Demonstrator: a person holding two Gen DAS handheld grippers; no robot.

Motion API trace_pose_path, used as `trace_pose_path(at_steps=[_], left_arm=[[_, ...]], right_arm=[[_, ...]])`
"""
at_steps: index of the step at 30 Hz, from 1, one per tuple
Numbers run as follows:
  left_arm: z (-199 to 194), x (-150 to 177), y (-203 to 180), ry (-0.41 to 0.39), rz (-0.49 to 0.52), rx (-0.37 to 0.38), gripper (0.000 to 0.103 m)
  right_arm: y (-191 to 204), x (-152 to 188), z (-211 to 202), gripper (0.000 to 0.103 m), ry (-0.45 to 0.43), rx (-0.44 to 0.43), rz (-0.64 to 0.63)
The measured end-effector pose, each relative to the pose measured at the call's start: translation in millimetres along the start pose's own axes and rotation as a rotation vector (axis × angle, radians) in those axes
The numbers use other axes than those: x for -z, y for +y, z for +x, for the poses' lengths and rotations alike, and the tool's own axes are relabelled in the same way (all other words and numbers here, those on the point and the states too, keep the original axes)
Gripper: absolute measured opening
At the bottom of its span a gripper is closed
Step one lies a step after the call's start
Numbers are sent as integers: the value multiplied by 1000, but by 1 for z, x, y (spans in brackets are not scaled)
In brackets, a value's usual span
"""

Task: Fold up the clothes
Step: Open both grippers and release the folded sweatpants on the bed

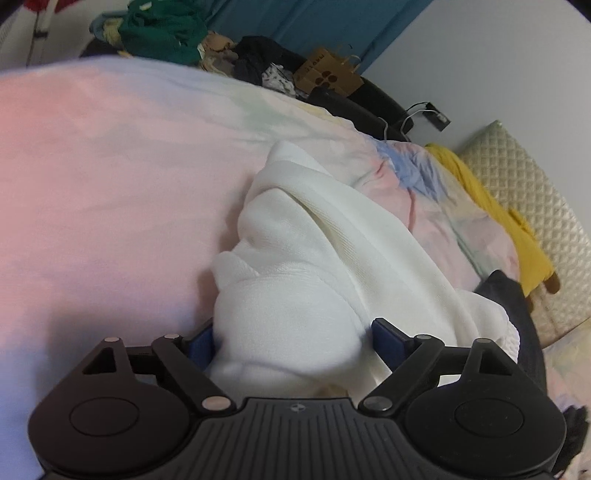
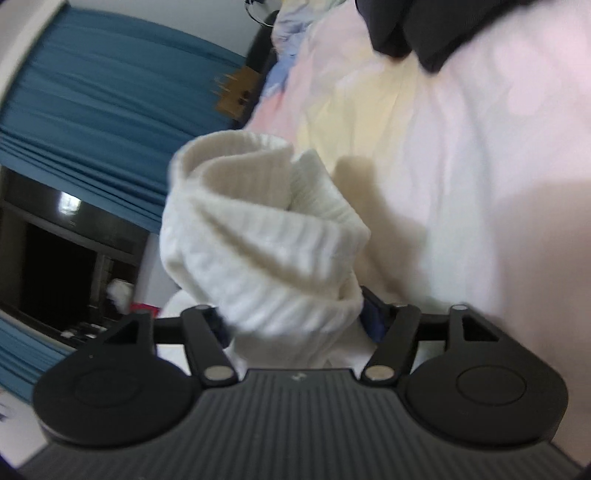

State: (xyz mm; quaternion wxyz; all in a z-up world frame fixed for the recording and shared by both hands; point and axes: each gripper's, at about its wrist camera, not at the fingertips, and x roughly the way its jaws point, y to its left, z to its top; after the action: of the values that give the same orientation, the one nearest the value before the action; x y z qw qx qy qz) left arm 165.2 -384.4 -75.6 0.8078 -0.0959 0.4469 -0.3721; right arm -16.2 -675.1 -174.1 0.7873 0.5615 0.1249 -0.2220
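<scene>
the left hand-held gripper [image 1: 293,341] is clamped on a bunched fold of the white knit garment [image 1: 314,236], its blue pads pressed into the cloth on both sides. from there the garment trails away across the pastel bedsheet [image 1: 110,166] of the bed, toward a yellow cloth [image 1: 491,206] lying by the quilted headboard [image 1: 535,206]. a dark garment [image 1: 517,306] lies just beside the white one on the right. the right hand-held gripper [image 2: 295,317] is clamped on the ribbed cuff end of the same white knit garment [image 2: 258,229], which stands bunched above its jaws, held over the bed. beyond the bed edge hang blue curtains [image 2: 92,110], with a brown paper bag [image 1: 328,74] and a heap of clothes [image 1: 166,33] near the wall.
</scene>
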Motion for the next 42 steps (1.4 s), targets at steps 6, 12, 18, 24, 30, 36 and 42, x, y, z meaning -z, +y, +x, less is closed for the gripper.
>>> trace_pose_path(at_steps=[6,12,18,24,30,36,42], left_arm=[[-66,-3,-31,-65,74,-35,98],[-135,-2,-75,-149,157,-53,103],[-209,17,-116,-238,258,-102,103],[-278,56,-137,-312,313,-163,103],[-322,101,-137,-352,364,-217,103],[-339,140,-134,-394,440,-289,103],[-340,157,-112,-401,399,-307,103]], right_arm=[[39,0,-47,74,-33,63,-171],[88,0,-103,74,-71,-4,-301],[149,14,-163,87,-133,-37,-467],[183,48,-214,86,-180,-24,-633],[199,102,-246,86,-222,55,-787],[198,144,-256,86,-233,68,-877],[194,169,-248,85,-227,74,-929]])
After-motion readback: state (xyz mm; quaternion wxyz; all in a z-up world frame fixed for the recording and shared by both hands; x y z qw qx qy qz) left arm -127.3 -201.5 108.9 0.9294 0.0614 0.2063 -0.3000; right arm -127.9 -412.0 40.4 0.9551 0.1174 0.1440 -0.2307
